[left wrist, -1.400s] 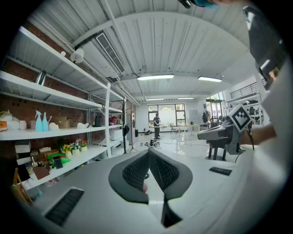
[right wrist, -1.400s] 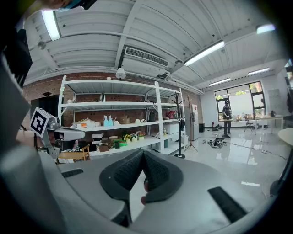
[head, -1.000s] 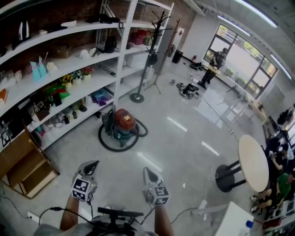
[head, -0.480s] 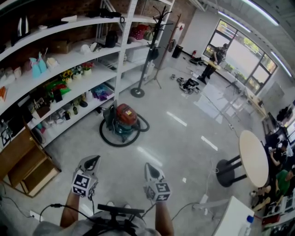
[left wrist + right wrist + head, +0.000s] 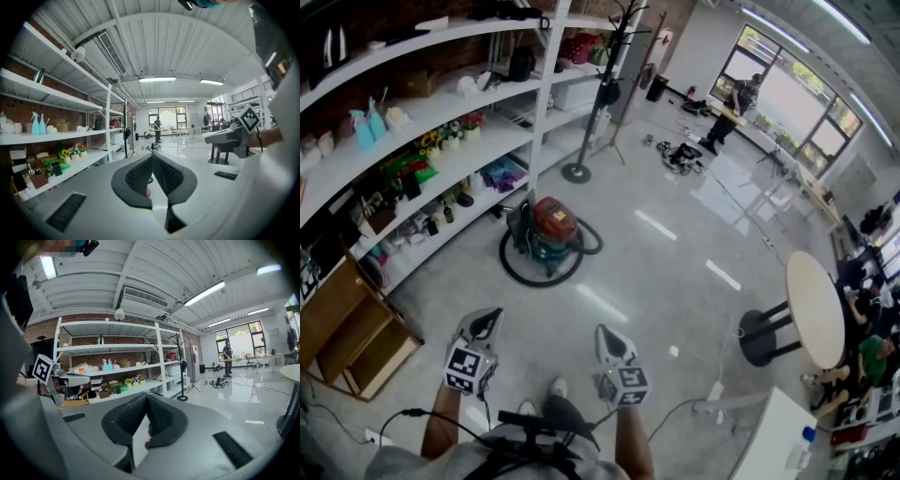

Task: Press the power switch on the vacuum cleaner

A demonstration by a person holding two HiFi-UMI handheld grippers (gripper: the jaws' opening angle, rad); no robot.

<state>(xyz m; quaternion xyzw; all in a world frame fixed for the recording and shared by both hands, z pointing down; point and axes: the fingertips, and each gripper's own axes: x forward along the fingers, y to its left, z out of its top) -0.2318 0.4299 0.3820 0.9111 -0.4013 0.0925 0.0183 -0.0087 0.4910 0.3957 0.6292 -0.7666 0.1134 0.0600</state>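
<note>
A vacuum cleaner with a red top and green body stands on the floor by the shelving, its black hose looped round it. It is well ahead of both grippers. My left gripper is held low at the bottom left of the head view, jaws together and empty. My right gripper sits beside it at the bottom centre, likewise shut on nothing. In the left gripper view the left gripper has its pads meeting at the tips; in the right gripper view the right gripper looks the same. The vacuum's switch is too small to make out.
White shelving full of small goods runs along the left. A wooden crate stands at the lower left. A coat stand rises behind the vacuum. A round table is at the right. A person stands far off by the windows.
The view has shifted forward slightly, and the vacuum sits a little lower-left in the head view. A shoe now shows at the bottom. Both grippers keep their pose, shut.
</note>
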